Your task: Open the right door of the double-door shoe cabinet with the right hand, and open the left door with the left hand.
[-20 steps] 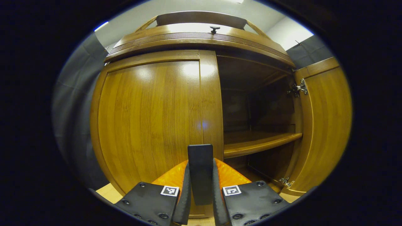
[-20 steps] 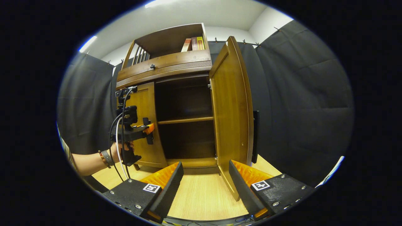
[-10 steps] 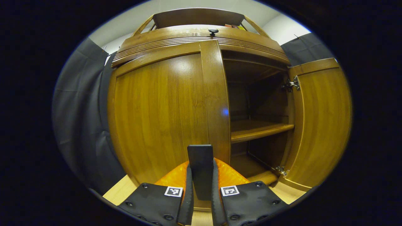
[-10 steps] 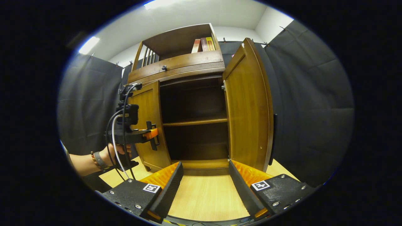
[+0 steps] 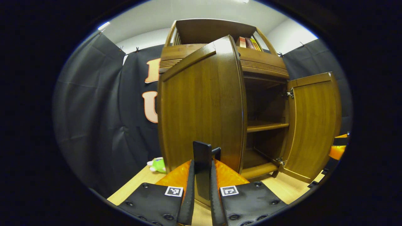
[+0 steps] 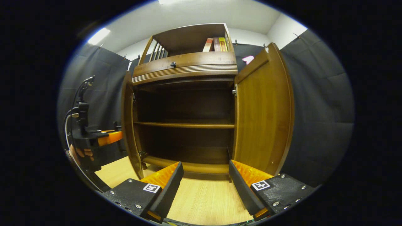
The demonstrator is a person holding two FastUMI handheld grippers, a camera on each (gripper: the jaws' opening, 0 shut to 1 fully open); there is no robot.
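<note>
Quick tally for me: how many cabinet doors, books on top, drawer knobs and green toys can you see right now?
Cabinet doors: 2 (left door, right door)
Books: 3
Drawer knob: 1
Green toy: 1
Total: 7

From my right gripper I see the shoe cabinet straight ahead with both doors swung out: the right door stands wide on its right side and the left door edge-on at its left. My fingers are spread apart just before its base, over the wooden floor. Left of the cabinet, beside the left door, the left gripper is held in a hand, and books stand on its top shelf.
</note>
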